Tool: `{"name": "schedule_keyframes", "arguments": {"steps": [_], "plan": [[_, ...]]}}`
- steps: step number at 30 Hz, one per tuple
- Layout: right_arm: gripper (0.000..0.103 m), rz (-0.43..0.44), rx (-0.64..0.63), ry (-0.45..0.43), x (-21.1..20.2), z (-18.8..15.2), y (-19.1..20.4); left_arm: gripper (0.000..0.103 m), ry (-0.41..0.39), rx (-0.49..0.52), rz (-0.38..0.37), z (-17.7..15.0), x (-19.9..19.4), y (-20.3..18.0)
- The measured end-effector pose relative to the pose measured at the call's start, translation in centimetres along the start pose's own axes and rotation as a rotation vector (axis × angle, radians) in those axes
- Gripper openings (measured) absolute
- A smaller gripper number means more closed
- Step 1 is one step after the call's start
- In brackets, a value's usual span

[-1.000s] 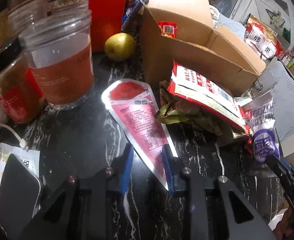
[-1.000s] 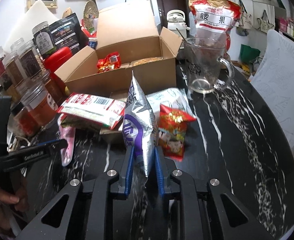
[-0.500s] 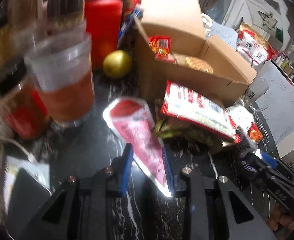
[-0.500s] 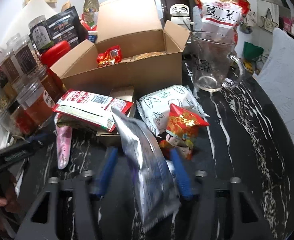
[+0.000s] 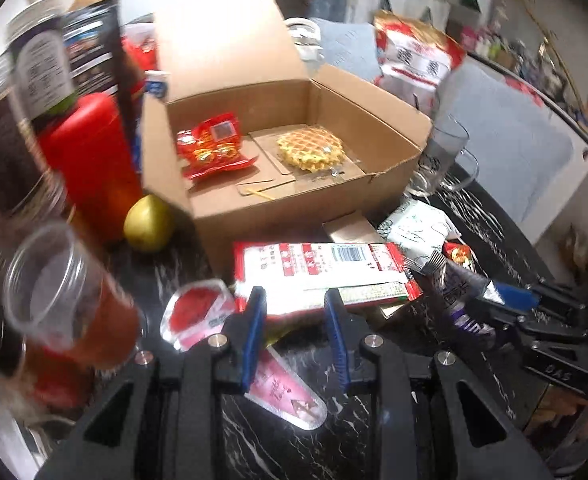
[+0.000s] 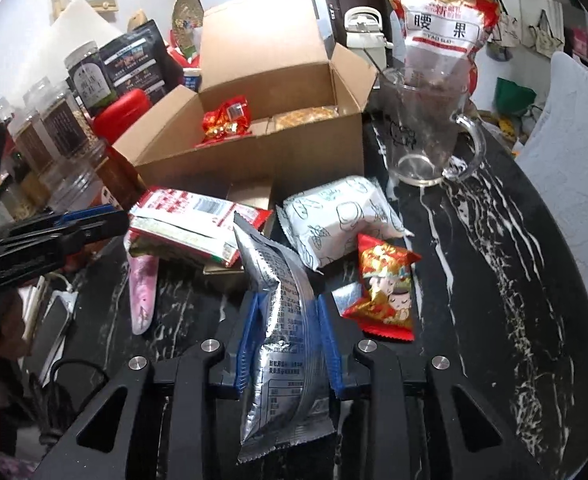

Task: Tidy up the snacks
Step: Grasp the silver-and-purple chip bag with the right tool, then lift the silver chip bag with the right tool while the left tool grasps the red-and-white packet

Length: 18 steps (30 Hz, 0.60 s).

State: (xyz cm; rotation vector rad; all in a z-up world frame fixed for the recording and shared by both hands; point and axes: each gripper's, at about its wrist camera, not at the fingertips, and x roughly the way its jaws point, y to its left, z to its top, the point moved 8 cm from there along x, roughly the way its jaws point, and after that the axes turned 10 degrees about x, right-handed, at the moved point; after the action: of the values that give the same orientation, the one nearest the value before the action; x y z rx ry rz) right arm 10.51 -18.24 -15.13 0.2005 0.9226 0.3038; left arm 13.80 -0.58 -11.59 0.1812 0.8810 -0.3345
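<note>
The cardboard box [image 5: 294, 208] now shows its open inside to the left camera, a red packet [image 5: 209, 152] and a waffle [image 5: 310, 154] on its floor, where a second ago only its outer wall faced it; the left tongs [image 5: 294, 296] have lifted, clenched to their narrowest. The pink packet [image 5: 281, 384] seems to lie on the black desk [image 6: 474, 280] beneath them, apparently not gripped. The right tongs [image 6: 287, 304], which let the silver packet [image 6: 285, 340] tip loose half a second ago, are closing on it again, its printed back now facing the camera. Likely it goes into the box next; the pink one waits
</note>
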Motion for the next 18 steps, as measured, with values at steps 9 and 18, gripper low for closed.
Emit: {"name": "schedule_keyframes", "arguments": {"steps": [9, 18], "plan": [[0.030, 0.026, 0.012, -0.031, -1.5, 1.0, 0.1, 0.103, 0.006, 0.098, -0.002, 1.6, 0.7, -0.9], [0.030, 0.025, 0.013, -0.037, -2.1, 1.1, -0.2, 0.103, 0.073, 0.363, -0.077, 2.0, 3.1, -3.4]]}}
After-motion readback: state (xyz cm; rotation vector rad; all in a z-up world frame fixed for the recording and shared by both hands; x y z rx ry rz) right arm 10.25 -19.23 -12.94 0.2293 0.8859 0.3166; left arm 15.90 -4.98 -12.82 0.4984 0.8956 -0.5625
